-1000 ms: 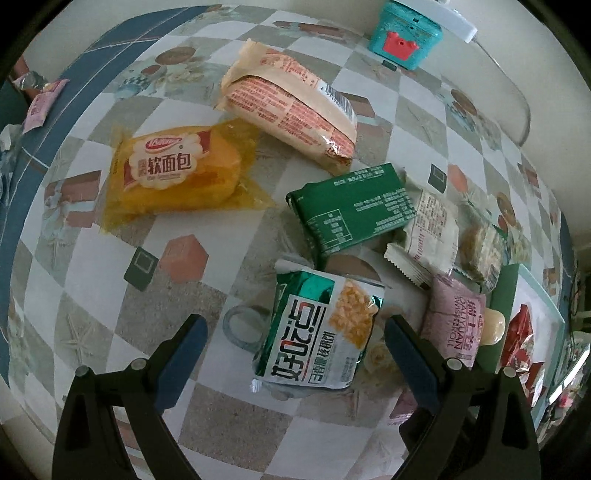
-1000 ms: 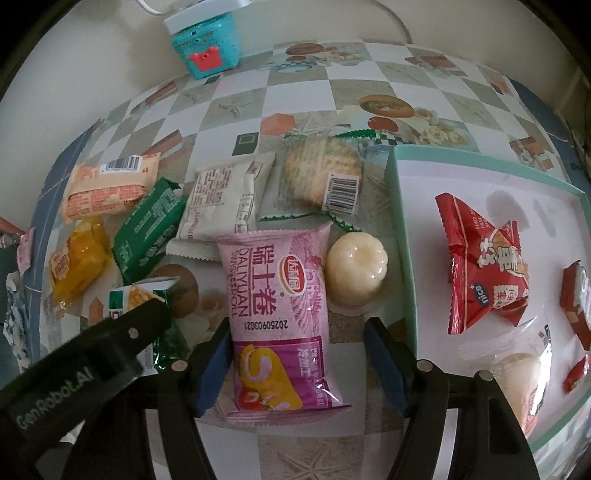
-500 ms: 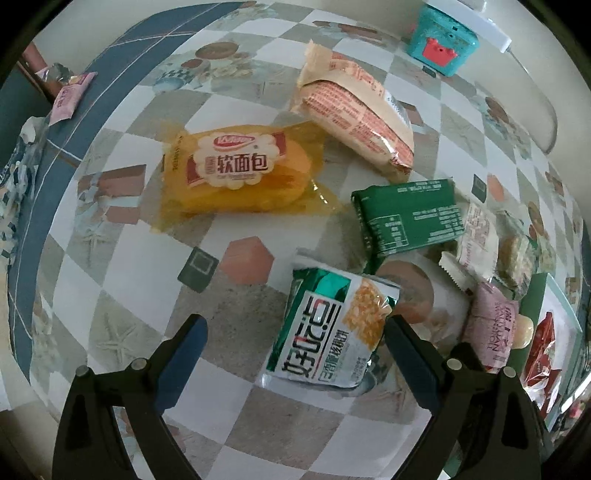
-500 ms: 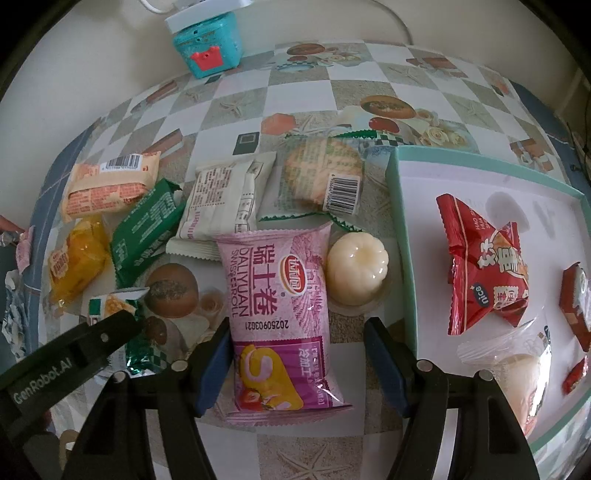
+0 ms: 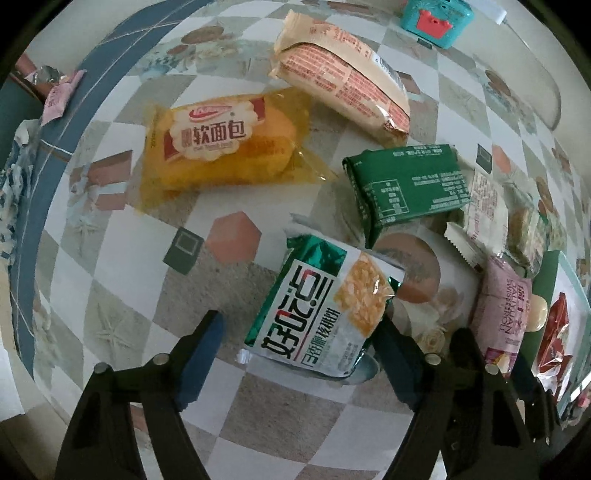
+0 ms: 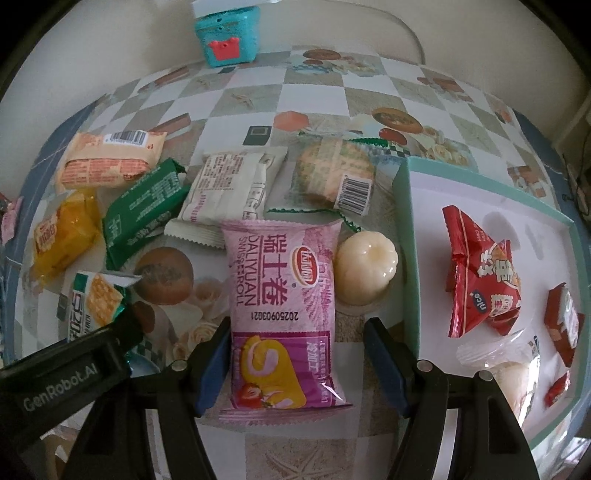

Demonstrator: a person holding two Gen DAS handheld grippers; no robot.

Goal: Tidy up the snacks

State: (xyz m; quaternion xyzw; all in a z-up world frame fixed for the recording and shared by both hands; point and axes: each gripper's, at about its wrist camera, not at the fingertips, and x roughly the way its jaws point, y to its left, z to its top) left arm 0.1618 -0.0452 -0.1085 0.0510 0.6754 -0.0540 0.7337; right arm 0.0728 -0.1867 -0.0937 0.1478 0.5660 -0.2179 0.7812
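My left gripper (image 5: 295, 354) is open, its jaws on either side of a green-and-white cracker pack (image 5: 325, 306) lying on the table; the right pad looks close to the pack's edge. My right gripper (image 6: 295, 358) is open, straddling a pink Swiss-roll pack (image 6: 280, 302). A white jelly cup (image 6: 365, 266) lies beside that pack. A teal-rimmed white tray (image 6: 410, 236) at the right holds a red snack bag (image 6: 480, 273) and several small snacks. The cracker pack (image 6: 92, 299) and the left gripper's arm also show in the right wrist view.
On the checkered tablecloth lie a yellow soft-bread pack (image 5: 221, 147), a beige-orange pack (image 5: 343, 77), a dark green pack (image 5: 410, 184), a white wafer pack (image 6: 229, 192) and a clear-wrapped round cake (image 6: 332, 173). A teal box (image 6: 229, 33) stands by the back wall.
The left gripper has swung left and moved in around the cracker pack, which now sits tilted between its jaws. The right gripper has held still over the pink pack.
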